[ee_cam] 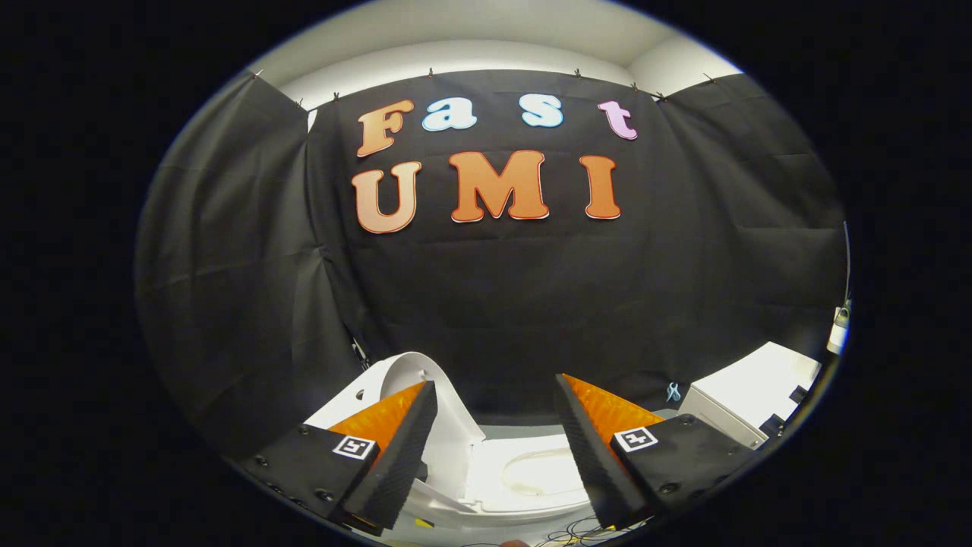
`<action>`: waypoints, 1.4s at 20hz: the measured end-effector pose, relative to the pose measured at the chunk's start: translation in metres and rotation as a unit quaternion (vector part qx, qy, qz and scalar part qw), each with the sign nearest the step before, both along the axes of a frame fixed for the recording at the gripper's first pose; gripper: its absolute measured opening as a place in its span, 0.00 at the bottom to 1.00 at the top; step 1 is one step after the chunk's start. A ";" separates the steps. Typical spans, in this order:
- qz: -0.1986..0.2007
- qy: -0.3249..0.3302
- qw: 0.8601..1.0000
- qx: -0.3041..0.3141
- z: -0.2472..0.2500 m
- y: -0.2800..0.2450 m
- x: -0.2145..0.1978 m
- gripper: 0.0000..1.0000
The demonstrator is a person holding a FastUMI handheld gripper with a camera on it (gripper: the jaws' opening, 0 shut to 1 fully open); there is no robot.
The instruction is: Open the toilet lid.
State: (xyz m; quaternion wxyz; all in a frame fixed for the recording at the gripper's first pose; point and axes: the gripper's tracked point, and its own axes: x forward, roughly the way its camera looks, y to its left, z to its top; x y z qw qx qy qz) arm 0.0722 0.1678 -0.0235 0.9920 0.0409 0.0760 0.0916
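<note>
A white toilet sits low between and beyond my fingers. Its lid stands raised and tilted, partly hidden behind the left finger. The seat and bowl opening lie uncovered between the two fingers. My gripper is open, above the toilet, with a wide gap and nothing held. The left finger and the right finger are black foam wedges with orange ribbed backs. Neither finger visibly touches the lid.
A white box-like unit stands to the right of the toilet, beyond the right finger. Thin cables lie on the floor below the bowl. Black cloth walls close in the booth behind and on both sides.
</note>
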 end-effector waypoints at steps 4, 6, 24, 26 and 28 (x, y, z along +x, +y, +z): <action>-0.005 -0.003 1.000 -0.001 0.002 -0.004 0.000 0.99; -0.008 -0.005 1.000 -0.002 0.003 -0.006 0.000 0.98; -0.009 -0.012 1.000 -0.011 0.007 -0.004 0.000 0.98; -0.009 -0.012 1.000 -0.012 0.007 -0.004 0.000 0.98; -0.010 -0.013 1.000 -0.014 0.008 -0.005 0.000 0.98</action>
